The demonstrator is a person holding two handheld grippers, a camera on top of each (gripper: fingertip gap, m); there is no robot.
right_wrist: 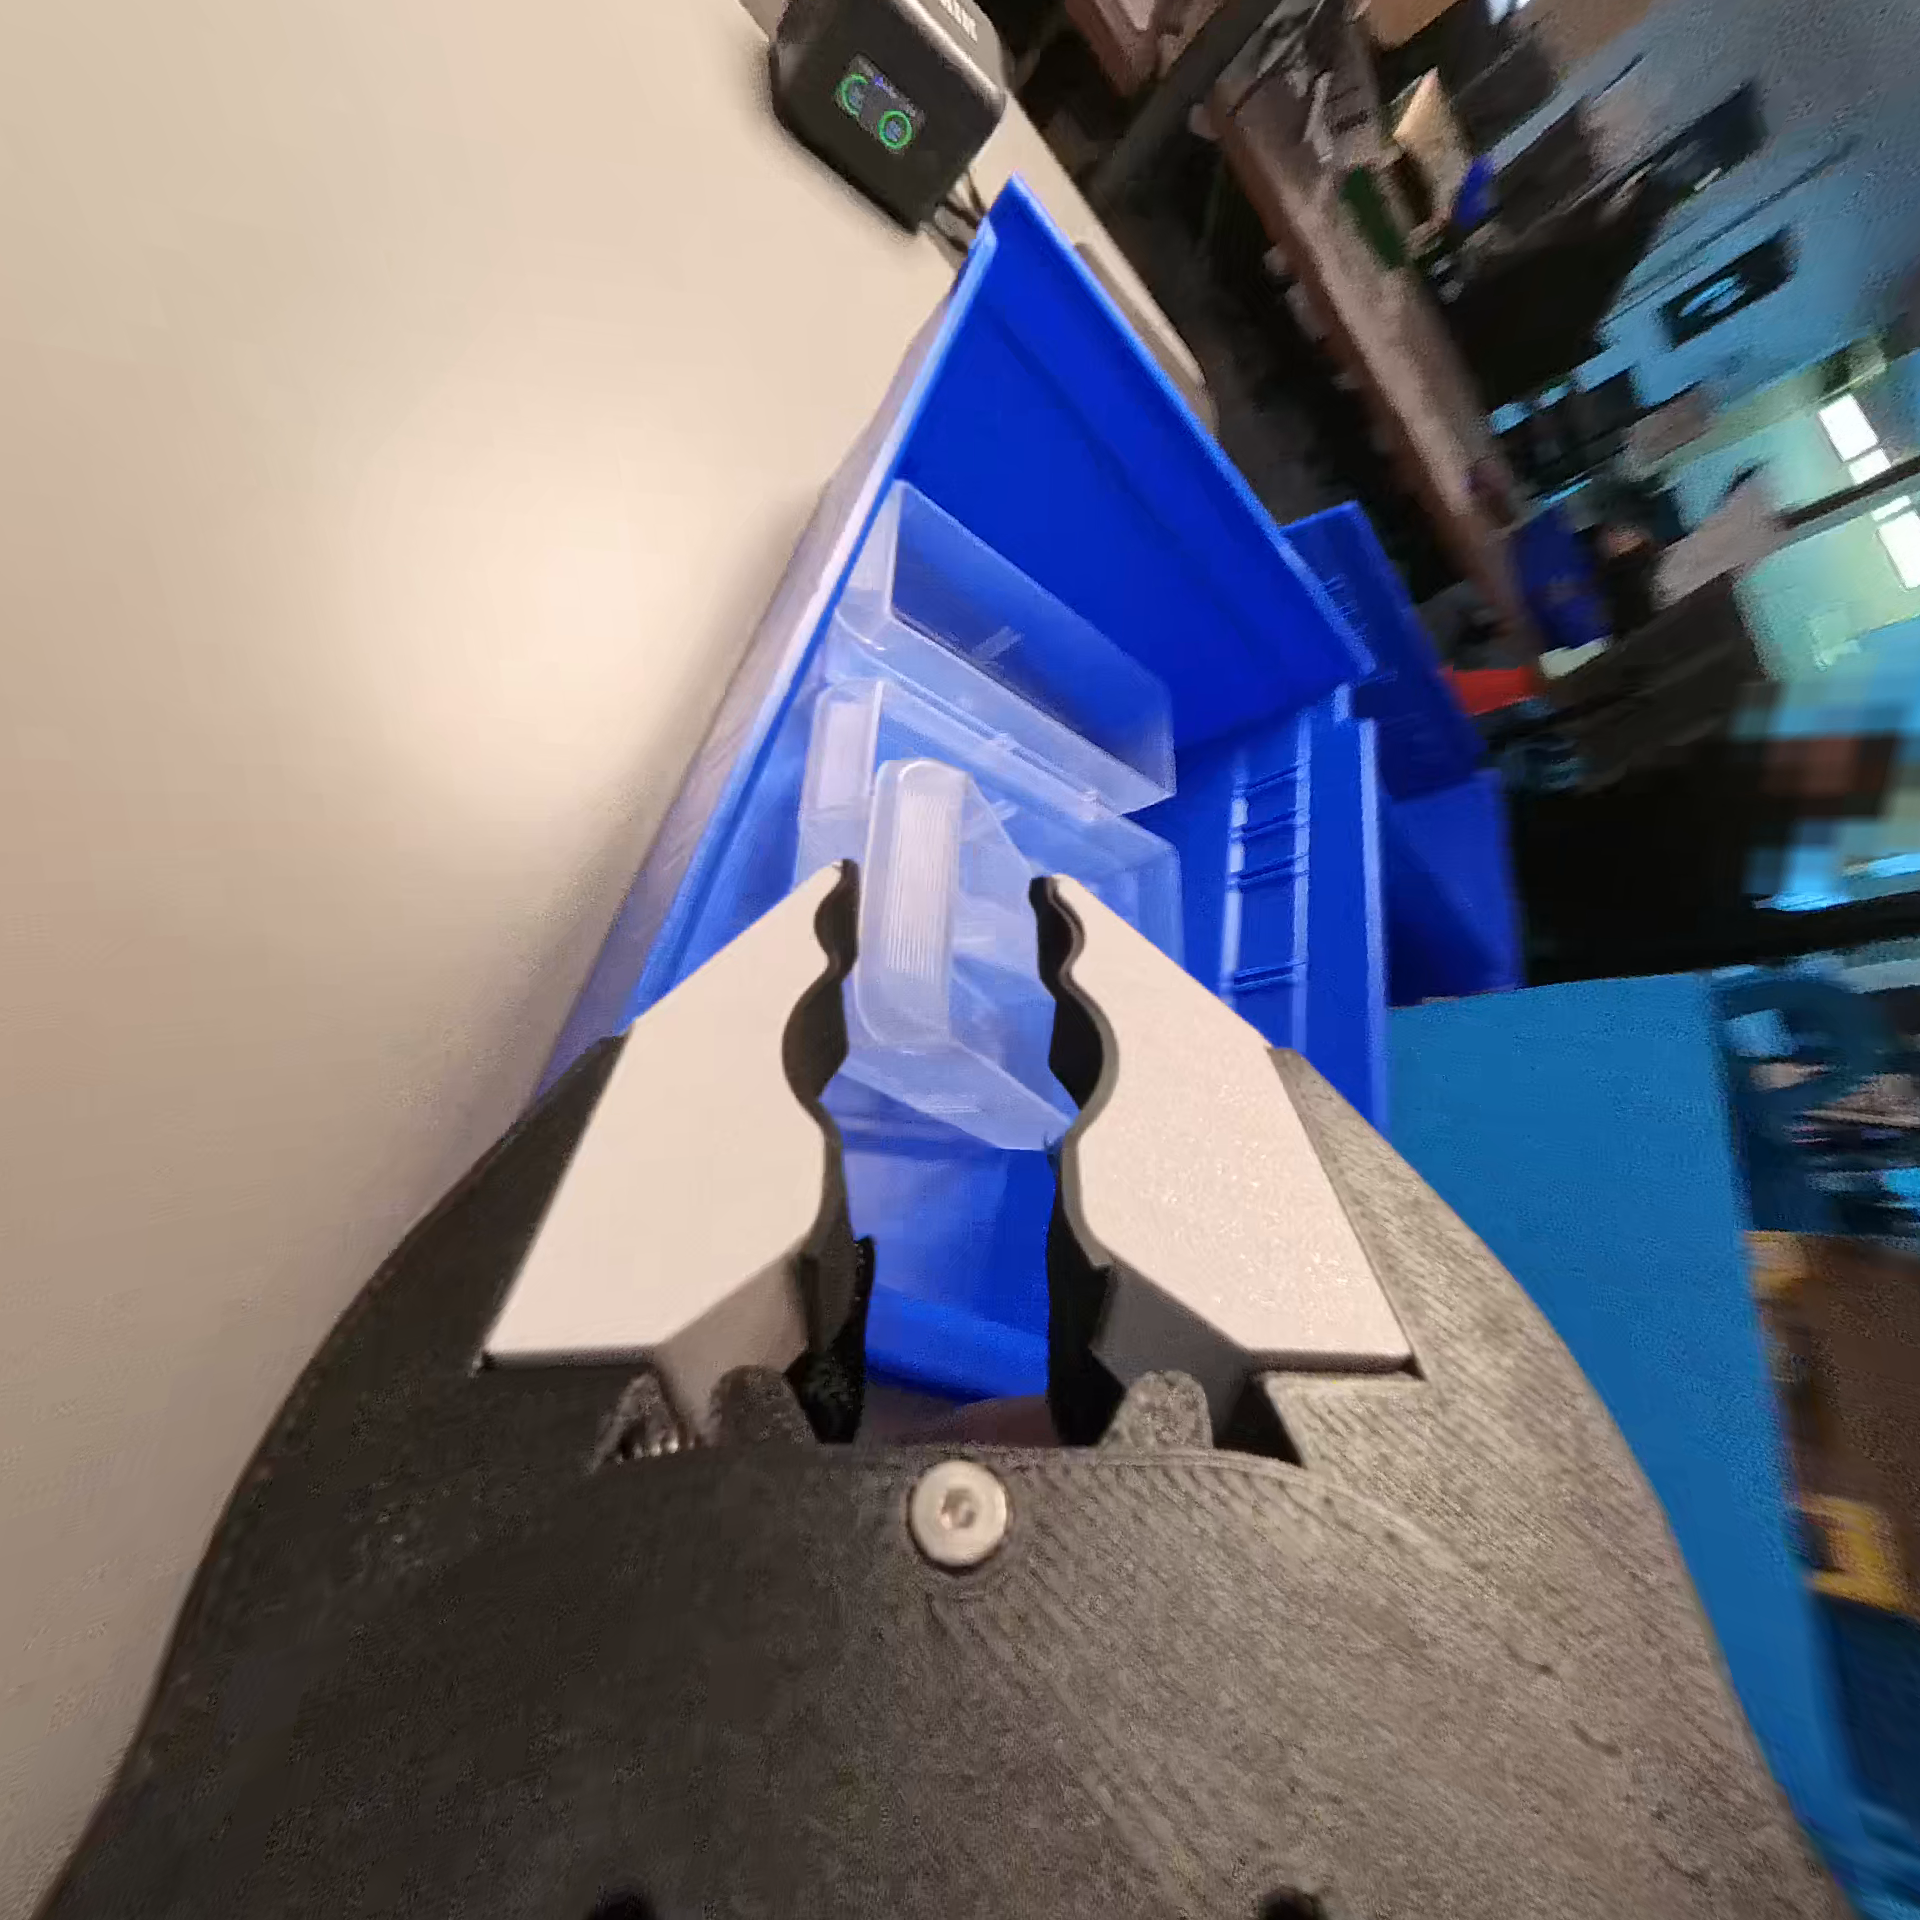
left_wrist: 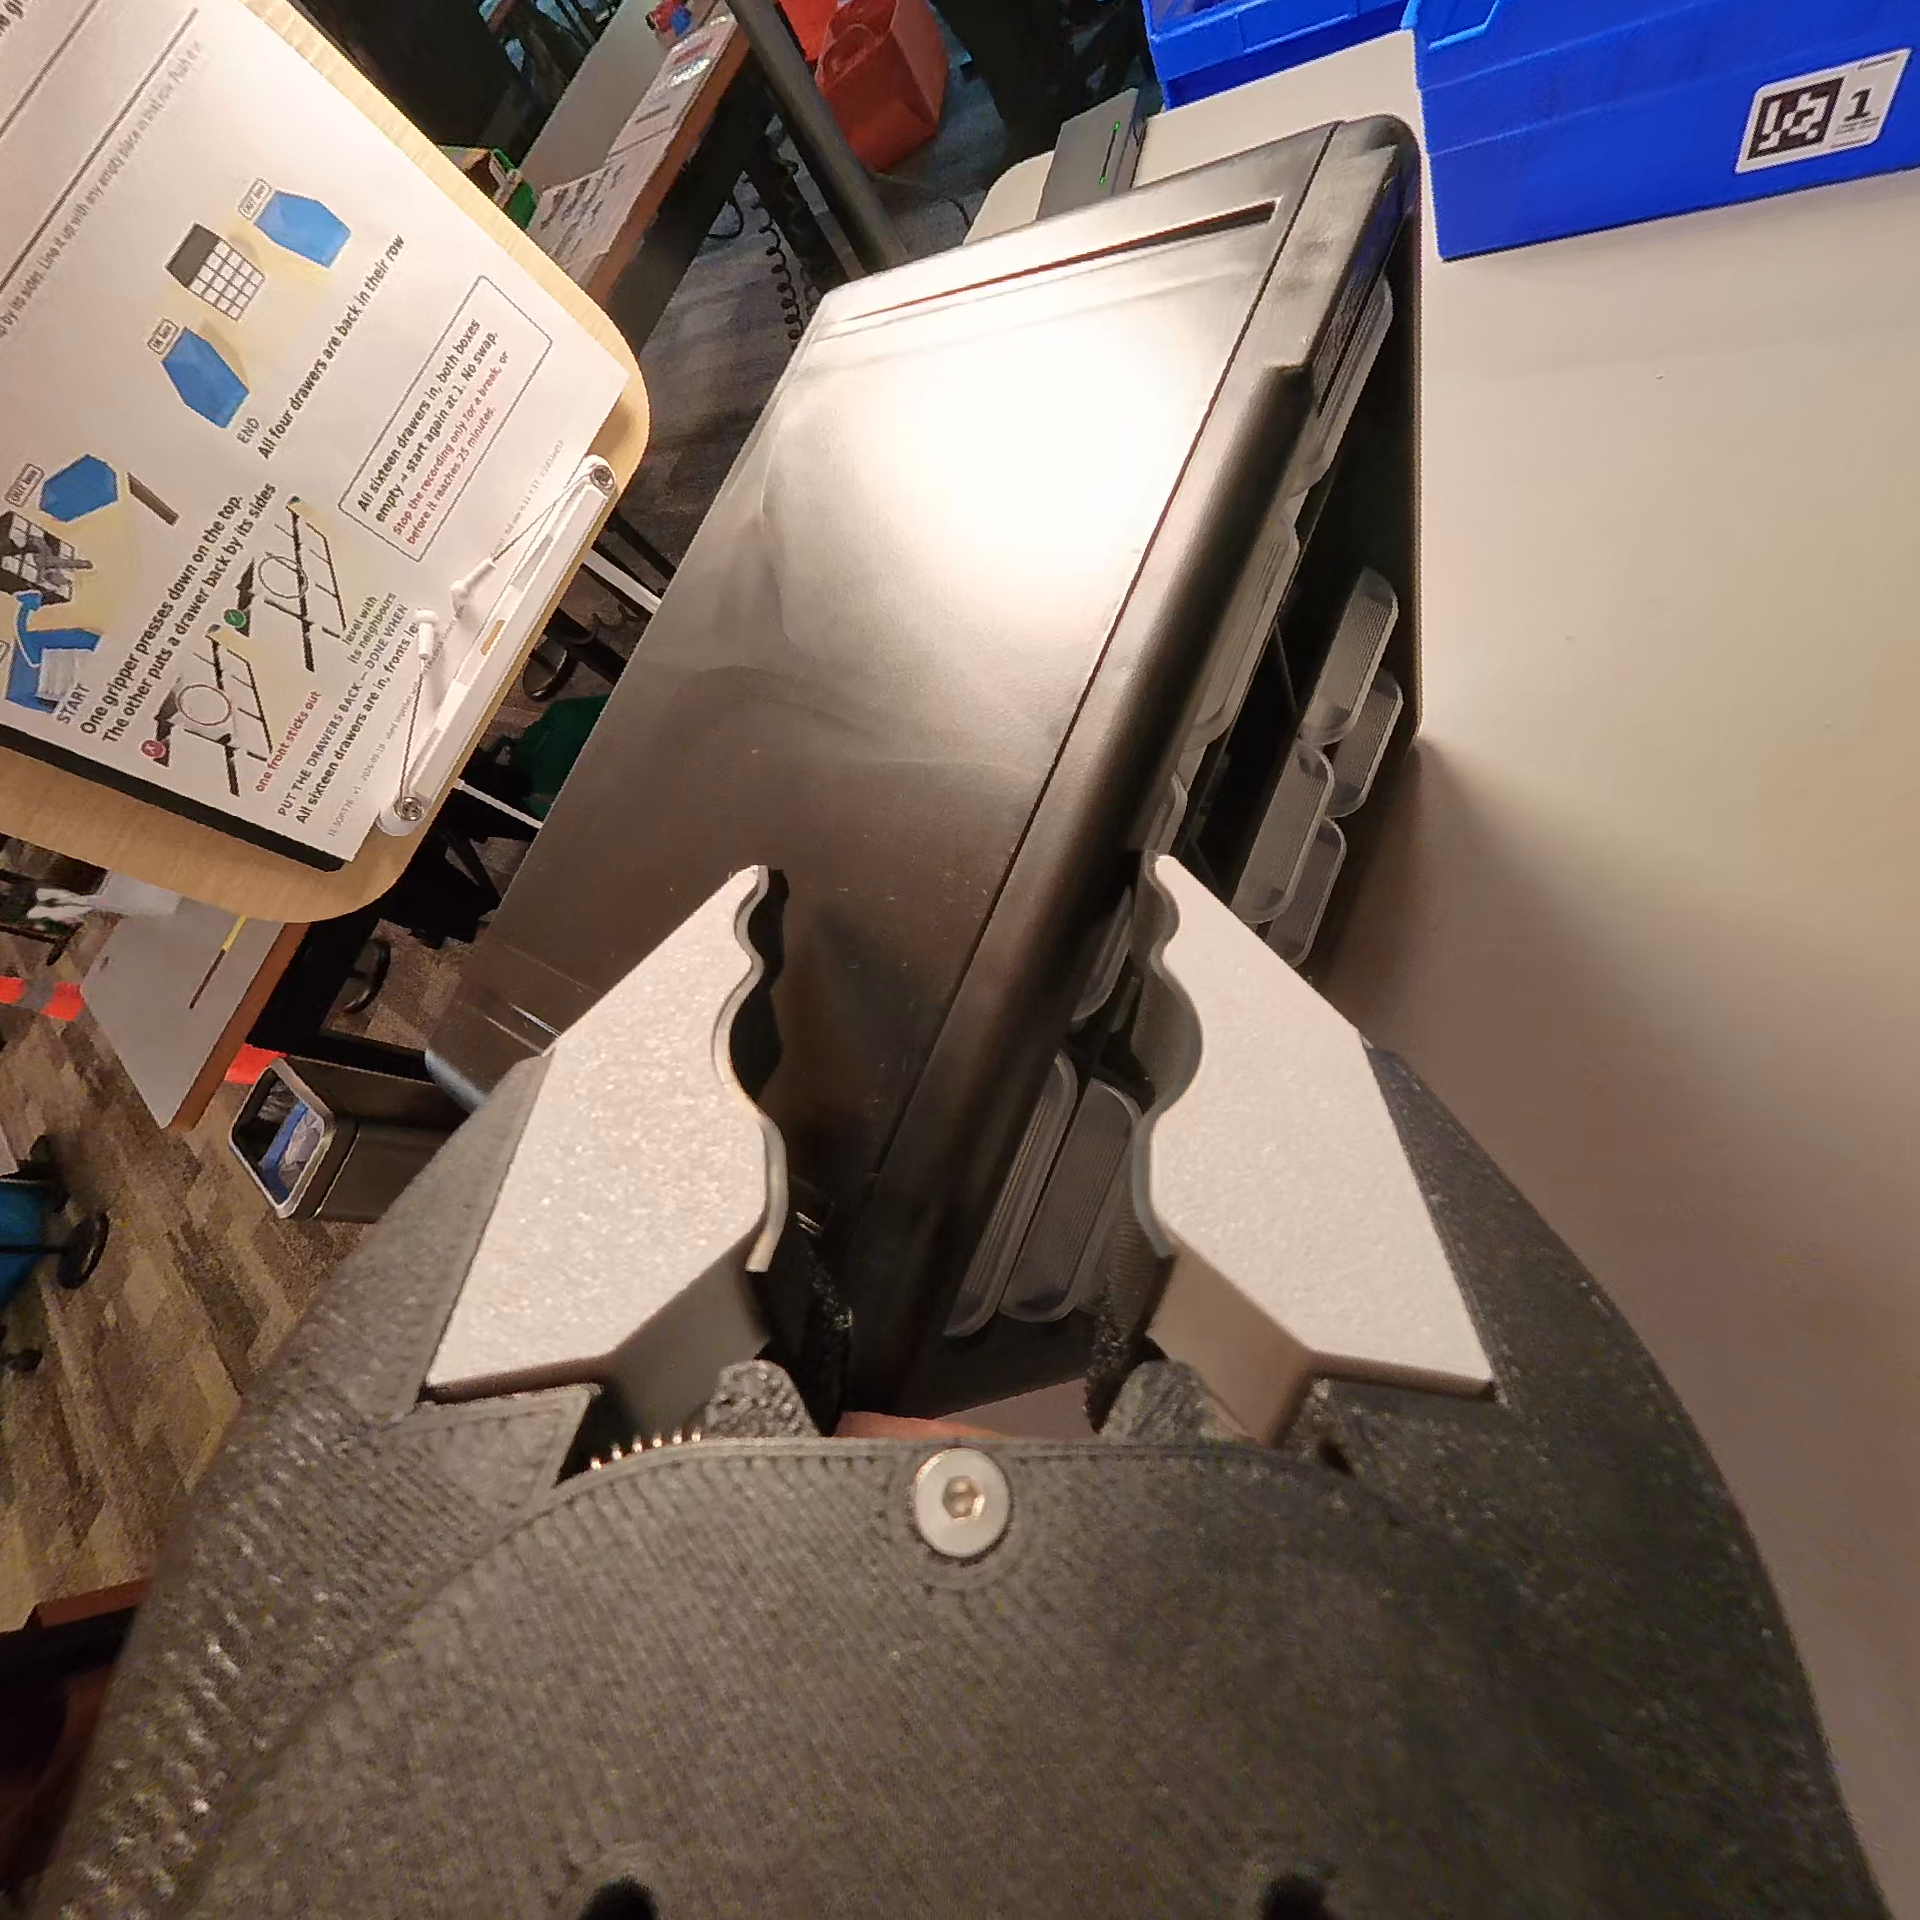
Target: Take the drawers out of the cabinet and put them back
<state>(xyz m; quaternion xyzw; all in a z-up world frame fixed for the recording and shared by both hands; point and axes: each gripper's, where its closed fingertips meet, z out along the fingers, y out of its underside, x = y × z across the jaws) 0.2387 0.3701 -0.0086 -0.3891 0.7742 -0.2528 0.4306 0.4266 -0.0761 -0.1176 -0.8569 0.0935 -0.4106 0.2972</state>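
A small clear plastic drawer (right_wrist: 940, 935) with a ribbed front tab sits tilted between the right tongs (right_wrist: 940, 894), resting on other clear drawers (right_wrist: 1029, 634) ahead of it in the bright blue plastic bin (right_wrist: 1122, 488). The grey jaws stand partly open; there's daylight on the far side, so nothing is gripped, and it looks like a drawer just set down in the bin for storage. Over to the left tongs (left_wrist: 961, 883): wide open, gripping nothing, straddling the front top edge of the glossy black plastic cabinet (left_wrist: 935, 582). I judge they're there to brace the cabinet. To their right, ribbed translucent drawer fronts (left_wrist: 1340, 717) show in the cabinet's face, with dark gaps. Further right lies the smooth beige table (left_wrist: 1662, 727), and a blue box (left_wrist: 1621, 156) stands far ahead.
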